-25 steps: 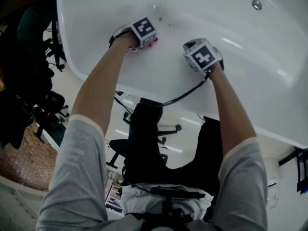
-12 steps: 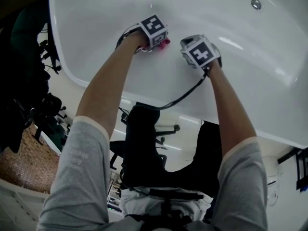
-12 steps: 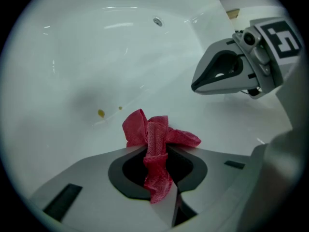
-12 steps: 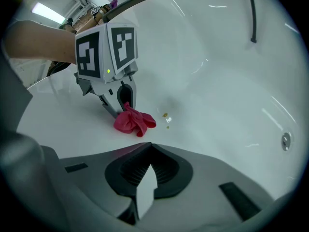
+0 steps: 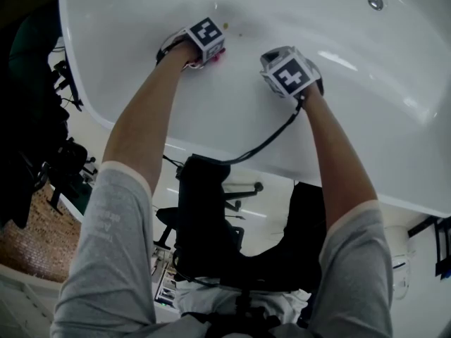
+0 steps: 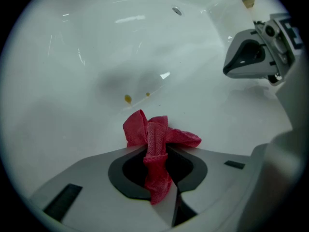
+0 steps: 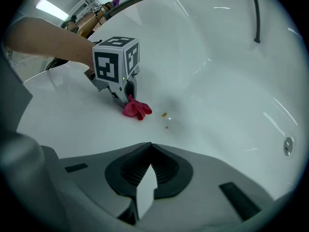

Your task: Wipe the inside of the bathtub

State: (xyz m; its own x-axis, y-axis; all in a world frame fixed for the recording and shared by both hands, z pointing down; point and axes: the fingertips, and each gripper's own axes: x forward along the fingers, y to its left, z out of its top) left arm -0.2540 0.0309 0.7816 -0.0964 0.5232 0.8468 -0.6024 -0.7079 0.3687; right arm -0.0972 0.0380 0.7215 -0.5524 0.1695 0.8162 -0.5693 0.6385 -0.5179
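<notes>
**Tub interior: cloth on the wall, spots just ahead of it**

The bathtub (image 5: 366, 76) is white, glossy and hard. I judge it slick under a cloth and in no danger from pressure. Two small yellow-brown spots (image 6: 127, 98) sit on the inner surface.

The red cloth (image 6: 145, 129) is inside the tub, low on the curved wall, just short of those spots and apparently touching the surface. It is small, thin and limp, bunched into folds. It weighs next to nothing and will crumple or drag if held loosely. The sound hold is on the gathered middle, with the free folds forward as the wiping face, and it is held that way now.

My left gripper (image 6: 157, 153) has its jaws closed tight on that gathered strip, with loose ends spilling out in front.

My right gripper (image 7: 150, 146) hangs over the tub wall near the left one. Its jaws are closed tip to tip, with nothing between them.

A round metal fitting (image 5: 375, 3) sits well apart, high on the far wall.
</notes>
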